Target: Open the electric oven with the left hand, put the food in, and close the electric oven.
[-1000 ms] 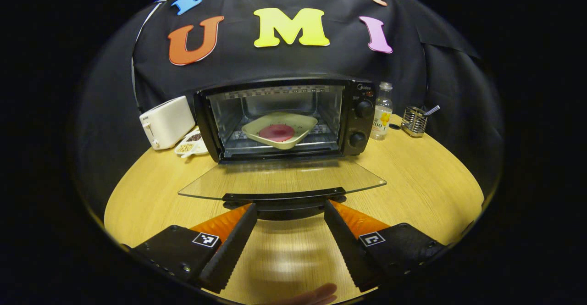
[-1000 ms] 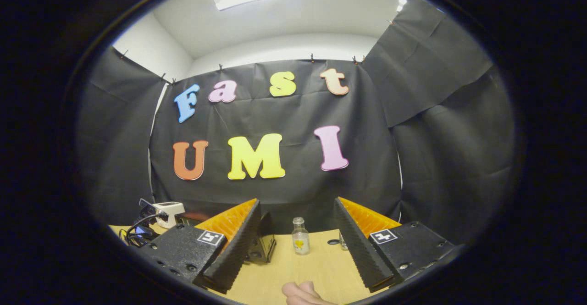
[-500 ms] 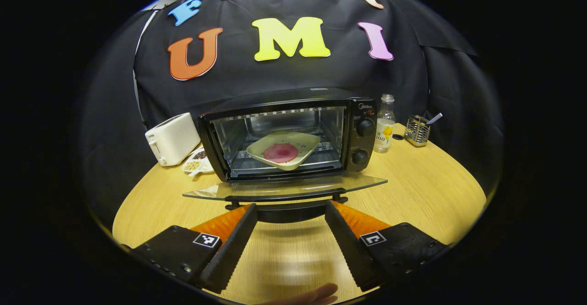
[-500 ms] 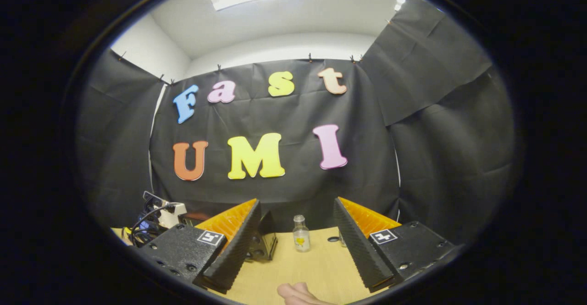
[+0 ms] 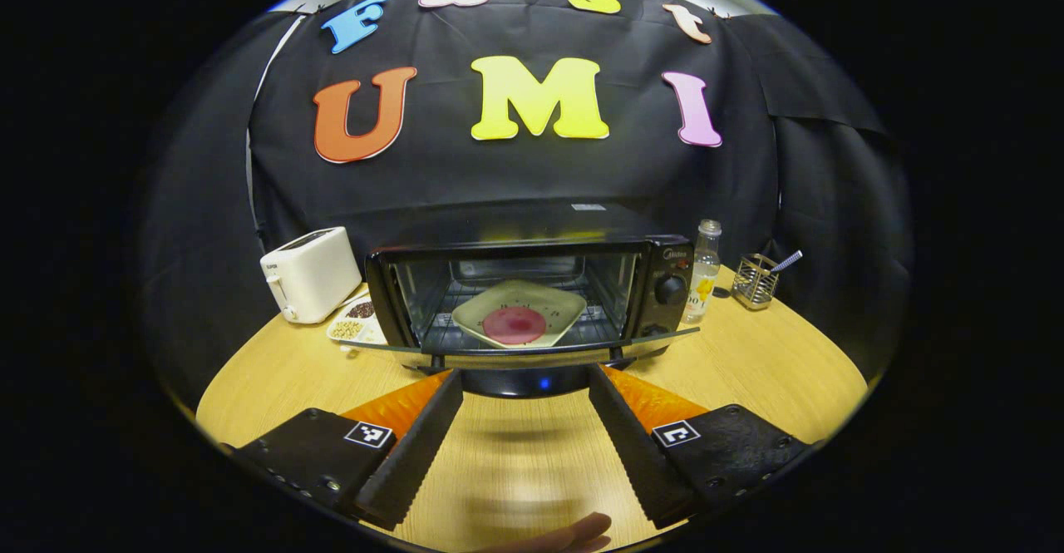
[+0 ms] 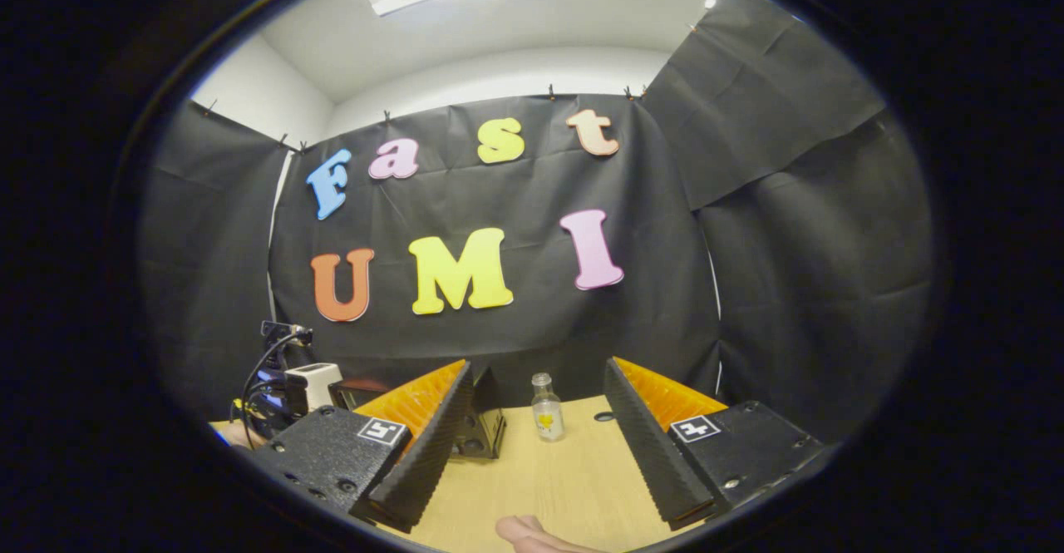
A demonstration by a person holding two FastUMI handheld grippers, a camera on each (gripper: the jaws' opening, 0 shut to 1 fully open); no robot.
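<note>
While the oven door (image 5: 515,352) hangs partly raised in the left gripper view, the step in hand seems to be the last one, closing the electric oven (image 5: 532,299). The plate with the food (image 5: 517,313) lies on the rack inside the oven, so the putting in looks done. The left gripper (image 5: 522,387) has its fingers spread wide on both sides of the door handle (image 5: 525,380), and I cannot tell if either finger touches it; nothing is clamped. I judge that the next move needs a push up and forward on the door until it meets the oven front. The handle's ends are hidden behind the fingers. A toaster (image 5: 309,274) and a bottle (image 5: 703,269) stand beside the oven on the table (image 5: 773,362).

When I turn to the right gripper view, the right gripper (image 6: 536,407) is released and holds nothing, well above the table and pointed at the wall. Between its fingers a corner of the oven and the bottle show. At the left edge some cabled device (image 6: 287,374) is hard to make out; it may be the other gripper.
</note>
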